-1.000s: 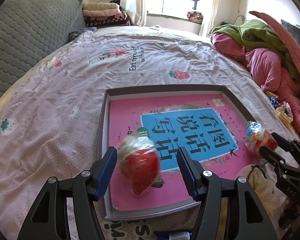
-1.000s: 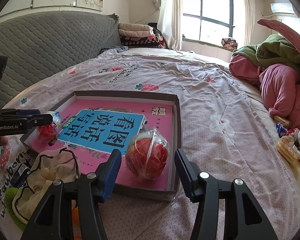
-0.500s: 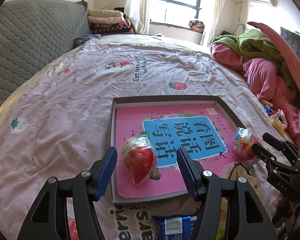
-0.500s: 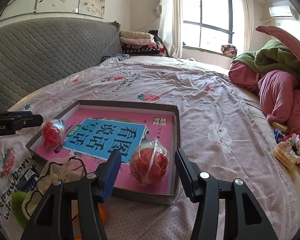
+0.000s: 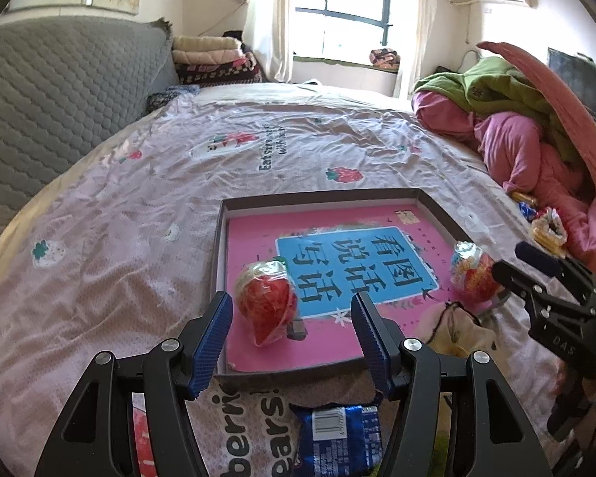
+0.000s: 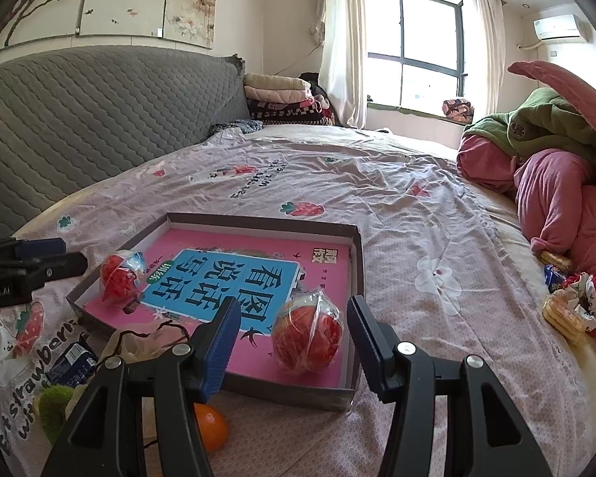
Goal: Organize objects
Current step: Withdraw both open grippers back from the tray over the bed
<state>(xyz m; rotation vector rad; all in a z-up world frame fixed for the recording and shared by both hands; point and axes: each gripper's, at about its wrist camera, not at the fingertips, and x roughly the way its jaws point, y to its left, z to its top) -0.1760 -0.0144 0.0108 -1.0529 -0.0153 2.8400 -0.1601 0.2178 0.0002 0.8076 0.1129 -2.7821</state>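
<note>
Both pairs of our fingers stand wide and empty, the left gripper (image 5: 292,332) drawn back from its wrapped apple (image 5: 267,305), now lying with the other apple (image 6: 306,336) in the near tray (image 5: 326,198), so both look placed.

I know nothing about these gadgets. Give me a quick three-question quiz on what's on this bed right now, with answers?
1. How many wrapped red fruits lie in the shallow box?
2. True or false: the right gripper is clamped on a fruit.
3. What lies outside the box's near wall: A) an orange, B) a mug?

Key:
1. Two: the left fruit and the right fruit.
2. False; its jaws stand open.
3. A, the orange.
</note>
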